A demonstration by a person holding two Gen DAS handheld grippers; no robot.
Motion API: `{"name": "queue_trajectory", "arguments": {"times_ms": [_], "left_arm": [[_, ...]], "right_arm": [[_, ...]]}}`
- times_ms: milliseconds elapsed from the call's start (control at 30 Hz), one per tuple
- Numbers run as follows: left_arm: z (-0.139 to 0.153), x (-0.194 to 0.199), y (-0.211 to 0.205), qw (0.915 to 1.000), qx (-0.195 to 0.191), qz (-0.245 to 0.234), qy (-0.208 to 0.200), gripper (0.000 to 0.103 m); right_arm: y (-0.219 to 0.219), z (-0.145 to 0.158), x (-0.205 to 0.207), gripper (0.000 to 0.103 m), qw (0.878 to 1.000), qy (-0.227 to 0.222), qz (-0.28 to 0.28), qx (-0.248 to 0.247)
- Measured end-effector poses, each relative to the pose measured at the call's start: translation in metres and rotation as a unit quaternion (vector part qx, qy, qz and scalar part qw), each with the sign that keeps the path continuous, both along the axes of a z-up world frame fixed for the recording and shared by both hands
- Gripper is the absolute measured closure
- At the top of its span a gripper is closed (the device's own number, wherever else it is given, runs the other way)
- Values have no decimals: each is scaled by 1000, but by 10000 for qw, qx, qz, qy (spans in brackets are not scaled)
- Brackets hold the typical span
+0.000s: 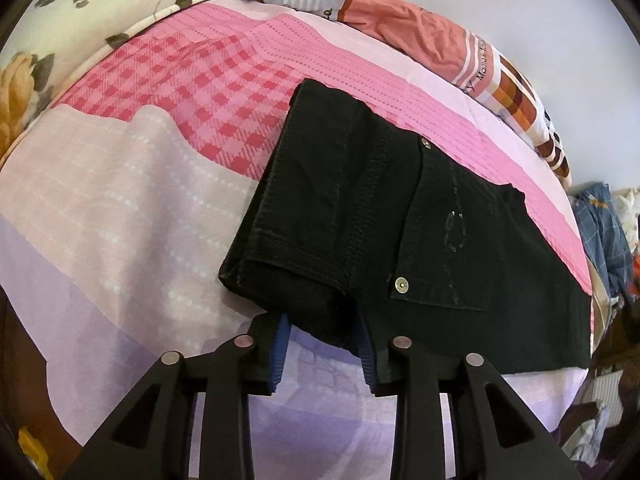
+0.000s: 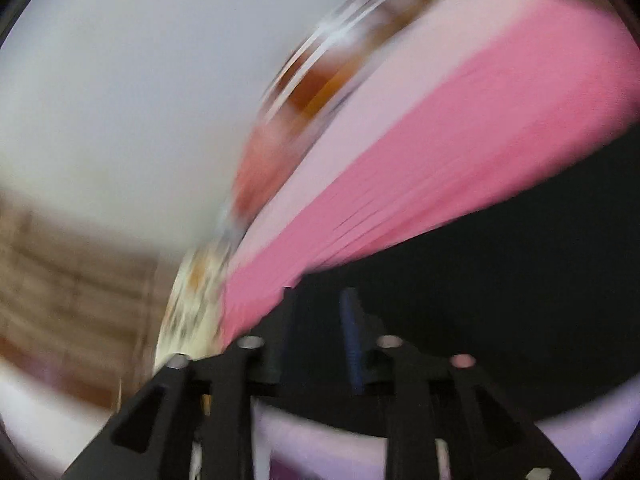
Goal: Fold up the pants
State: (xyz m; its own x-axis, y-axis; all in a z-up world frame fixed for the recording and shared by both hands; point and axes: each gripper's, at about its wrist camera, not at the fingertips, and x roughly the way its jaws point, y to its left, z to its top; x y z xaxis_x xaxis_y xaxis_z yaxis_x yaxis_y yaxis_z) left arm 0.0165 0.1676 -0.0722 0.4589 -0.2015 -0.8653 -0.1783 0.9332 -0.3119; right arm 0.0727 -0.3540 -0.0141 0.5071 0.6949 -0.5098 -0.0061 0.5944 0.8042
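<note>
Black pants (image 1: 400, 220) lie folded on the pink and lilac bedspread (image 1: 140, 200), back pocket with metal rivets facing up. My left gripper (image 1: 326, 344) is open at the near edge of the fold, its blue-padded fingers (image 1: 280, 344) on either side of the leg hem. The right wrist view is heavily motion-blurred. There my right gripper (image 2: 316, 320) is open, with the black pants (image 2: 500, 280) right in front of its fingers and to the right.
A crumpled quilt (image 1: 420, 52) lies along the far edge of the bed. A floral pillow (image 1: 60, 20) sits at the far left. Clothes are piled beyond the bed's right side (image 1: 604, 232). A pale wall (image 2: 120, 100) fills the left of the right wrist view.
</note>
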Motion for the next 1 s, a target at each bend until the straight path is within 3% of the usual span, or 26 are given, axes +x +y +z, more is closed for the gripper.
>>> {"name": "queue_trajectory", "arguments": {"times_ms": [133, 300, 433, 633, 733, 800, 833, 900, 1000], "left_arm": [[1, 1, 0, 10000, -95, -21, -20, 63], [0, 1, 3, 9998, -194, 2, -41, 63], [0, 2, 3, 9997, -250, 35, -35, 61], [1, 3, -2, 9998, -157, -57, -54, 54], [1, 3, -6, 9999, -82, -122, -75, 49], [1, 4, -9, 9998, -37, -174, -97, 46], [1, 4, -10, 9998, 2, -187, -102, 46], [2, 3, -13, 9996, 79, -234, -119, 44], [1, 3, -15, 9994, 115, -283, -158, 41]], "right_arm": [[107, -12, 63, 71, 9828, -325, 1330, -1241], [158, -34, 111, 71, 9535, -492, 1996, -2205], [173, -30, 129, 71, 9318, -803, 2291, -2699], [188, -46, 149, 75, 9186, -518, 2983, -2539], [206, -51, 141, 75, 8934, -533, 3420, -2864], [209, -53, 139, 76, 8860, -578, 3500, -2986], [209, -53, 140, 78, 8857, -584, 3484, -3014], [207, -53, 145, 91, 8880, -608, 3403, -3032], [207, -53, 150, 94, 8859, -757, 3295, -3177]]}}
